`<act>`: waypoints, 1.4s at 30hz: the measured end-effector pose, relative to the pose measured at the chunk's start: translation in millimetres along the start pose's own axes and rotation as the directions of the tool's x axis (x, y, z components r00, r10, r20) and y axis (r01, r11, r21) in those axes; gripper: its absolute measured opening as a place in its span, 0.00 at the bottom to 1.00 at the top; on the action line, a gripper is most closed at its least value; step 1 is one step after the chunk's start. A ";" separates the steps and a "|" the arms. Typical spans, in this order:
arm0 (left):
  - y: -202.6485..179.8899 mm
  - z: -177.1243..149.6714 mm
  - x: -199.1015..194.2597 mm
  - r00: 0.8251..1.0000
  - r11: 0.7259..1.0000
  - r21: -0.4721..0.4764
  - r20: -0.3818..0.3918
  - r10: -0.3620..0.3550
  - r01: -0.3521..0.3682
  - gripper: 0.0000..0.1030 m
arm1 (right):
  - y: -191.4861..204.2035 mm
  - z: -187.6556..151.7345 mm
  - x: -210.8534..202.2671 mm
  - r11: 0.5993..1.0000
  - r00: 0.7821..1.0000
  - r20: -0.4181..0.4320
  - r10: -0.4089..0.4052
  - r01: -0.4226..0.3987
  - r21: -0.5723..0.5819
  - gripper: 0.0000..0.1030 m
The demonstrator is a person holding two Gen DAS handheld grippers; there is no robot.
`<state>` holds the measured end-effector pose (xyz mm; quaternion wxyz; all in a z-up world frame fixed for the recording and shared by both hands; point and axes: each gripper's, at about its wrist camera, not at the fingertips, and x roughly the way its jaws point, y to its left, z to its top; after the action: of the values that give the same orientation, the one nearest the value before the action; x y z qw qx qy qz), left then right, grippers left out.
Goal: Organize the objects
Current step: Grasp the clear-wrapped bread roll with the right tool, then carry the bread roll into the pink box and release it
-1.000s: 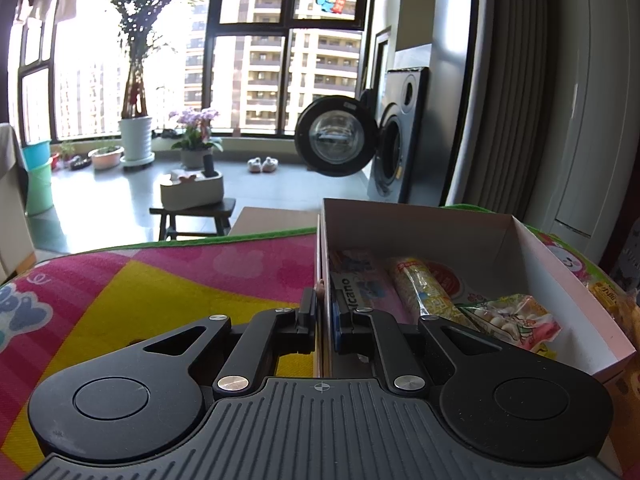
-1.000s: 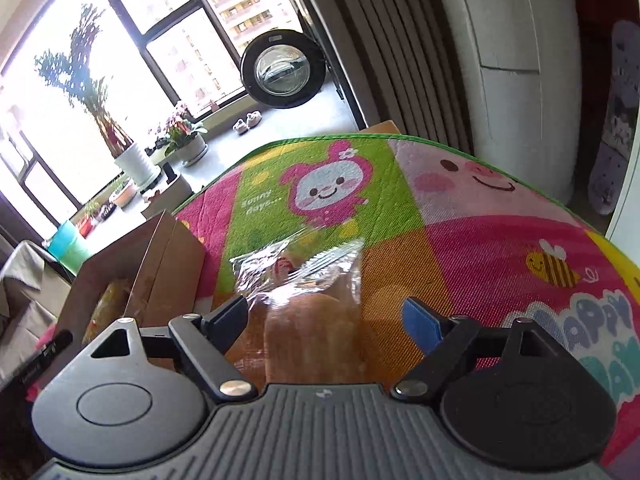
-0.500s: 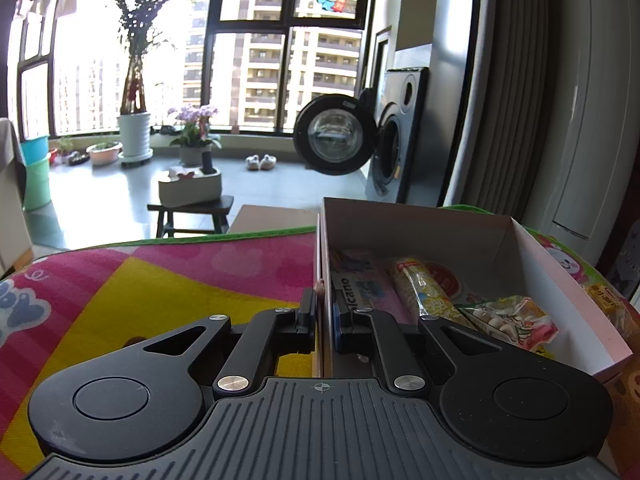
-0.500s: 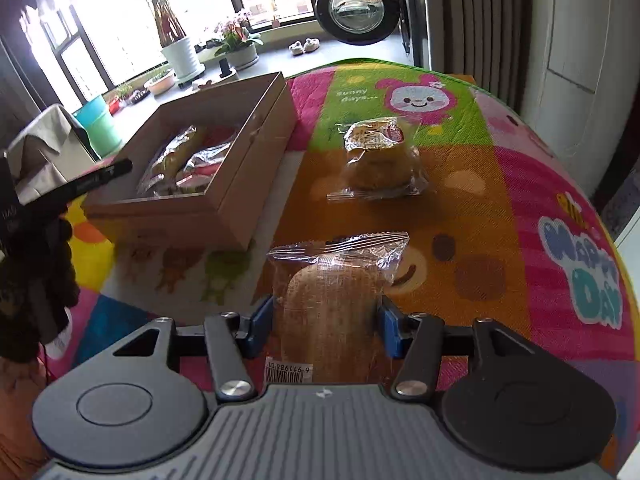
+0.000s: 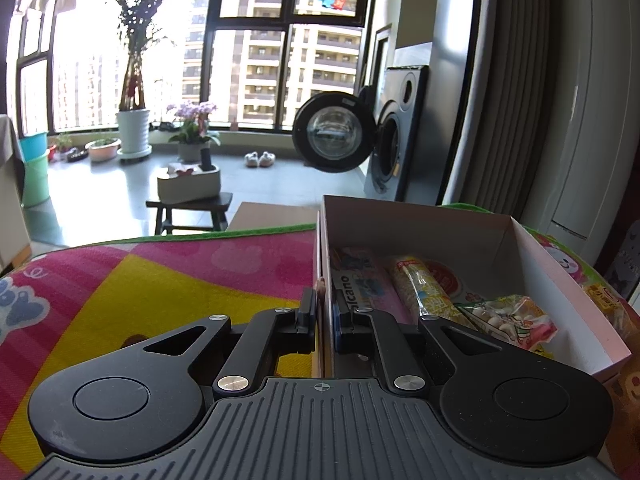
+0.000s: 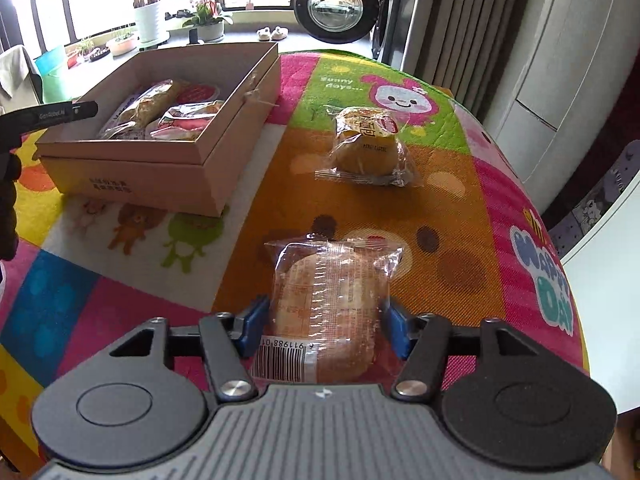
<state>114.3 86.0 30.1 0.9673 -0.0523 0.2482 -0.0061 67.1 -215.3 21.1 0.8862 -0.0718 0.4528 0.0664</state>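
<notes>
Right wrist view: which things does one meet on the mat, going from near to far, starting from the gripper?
Right gripper shut on the wrapped bread → wrapped bun → pink bunny picture on the mat.

Past my table's colourful cartoon mat, a washing machine stands at one o'clock with its round door swung open. At eleven o'clock a tall potted plant and pink flowers sit by the window. A low stool carries a white container; slippers lie near twelve.
</notes>
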 end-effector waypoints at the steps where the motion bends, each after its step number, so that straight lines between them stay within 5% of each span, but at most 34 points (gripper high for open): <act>1: 0.2 -0.7 -0.1 1.000 1.000 0.002 -0.004 0.001 -0.001 0.09 | 2.9 -1.6 -2.9 1.000 1.000 -0.015 0.014 -0.014 -0.008 0.55; 5: -0.4 -0.8 -0.1 1.000 1.000 0.004 -0.005 0.002 -0.002 0.09 | 20.8 -5.4 -20.5 0.998 0.998 -0.056 0.043 -0.045 -0.044 0.52; 8: -1.1 -1.2 -0.3 1.000 1.000 0.008 -0.004 0.004 -0.004 0.09 | 32.0 8.9 -49.1 0.994 0.996 -0.001 0.089 -0.089 -0.056 0.52; 17: -1.3 -1.8 -0.5 1.000 1.000 0.012 0.000 0.007 -0.007 0.09 | 51.4 126.6 -108.7 0.991 0.962 0.242 0.126 -0.110 -0.079 0.52; 24: -0.8 -1.2 -0.5 1.000 1.000 0.010 0.000 0.006 -0.006 0.09 | 65.0 189.5 -45.6 0.993 0.978 0.174 0.115 -0.120 0.017 0.52; 37: 2.5 0.3 -0.4 1.000 1.000 0.005 -0.003 0.002 -0.002 0.10 | 79.8 209.3 67.1 0.986 0.991 0.032 0.130 -0.133 0.102 0.53; 42: 2.2 0.3 0.1 1.000 1.000 0.007 -0.003 0.004 -0.004 0.10 | 84.4 208.0 61.4 0.985 0.986 0.075 0.147 -0.152 0.079 0.71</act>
<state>114.5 88.2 30.0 0.9671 -0.0484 0.2497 -0.0051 252.3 -90.4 86.1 0.8960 0.0021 0.4286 0.1160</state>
